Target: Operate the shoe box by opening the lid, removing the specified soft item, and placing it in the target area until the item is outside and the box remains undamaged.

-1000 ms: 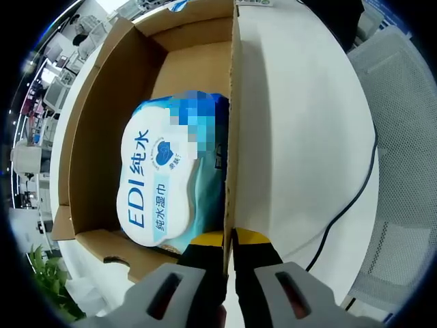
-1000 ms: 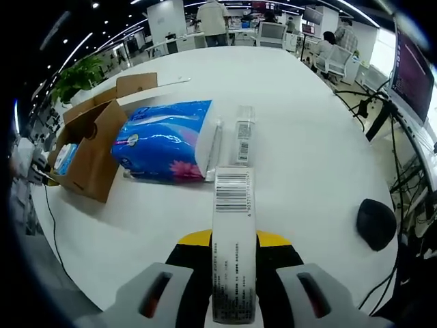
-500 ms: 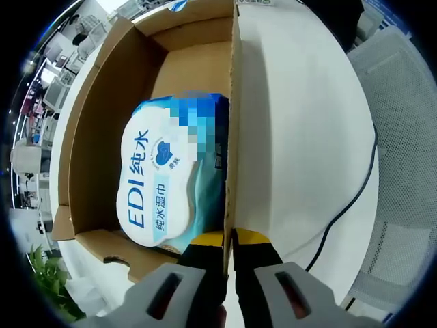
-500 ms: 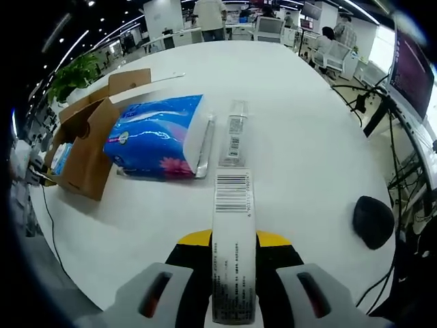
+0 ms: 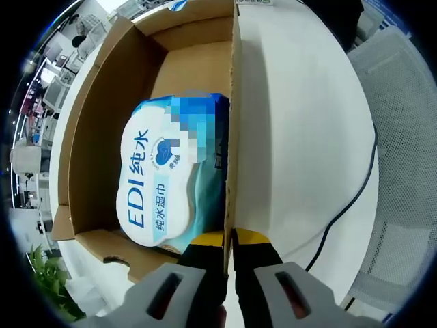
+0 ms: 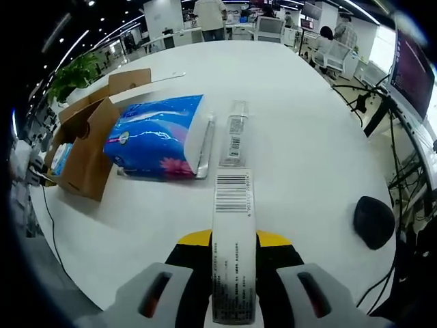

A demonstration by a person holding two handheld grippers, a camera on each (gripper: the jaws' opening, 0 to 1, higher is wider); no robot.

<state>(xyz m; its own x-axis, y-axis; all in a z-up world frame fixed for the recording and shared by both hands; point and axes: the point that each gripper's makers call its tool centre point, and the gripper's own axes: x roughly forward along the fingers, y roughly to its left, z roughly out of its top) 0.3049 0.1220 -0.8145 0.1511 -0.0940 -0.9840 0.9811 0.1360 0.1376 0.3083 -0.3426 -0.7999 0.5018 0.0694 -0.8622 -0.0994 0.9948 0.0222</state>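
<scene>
In the left gripper view an open cardboard shoe box (image 5: 109, 130) lies on the white table, with a blue and white wet-wipes pack (image 5: 160, 181) inside it. My left gripper (image 5: 229, 240) is shut on the box's right wall (image 5: 234, 109). In the right gripper view my right gripper (image 6: 232, 249) is shut on a long white barcoded box (image 6: 231, 239), held above the table. The same shoe box (image 6: 85, 147) sits at the far left there, a blue tissue pack (image 6: 158, 137) lies beside it, and a clear packet with a label (image 6: 235, 133) is just past the held box.
The white round table (image 6: 300, 143) has bare room to the right. A black round object (image 6: 374, 222) rests near its right edge. A black cable (image 5: 351, 191) crosses the table beside the shoe box. Chairs, desks and people stand beyond the table.
The right gripper view has shifted slightly forward and left with the white box still held. The left gripper and shoe box have not moved.
</scene>
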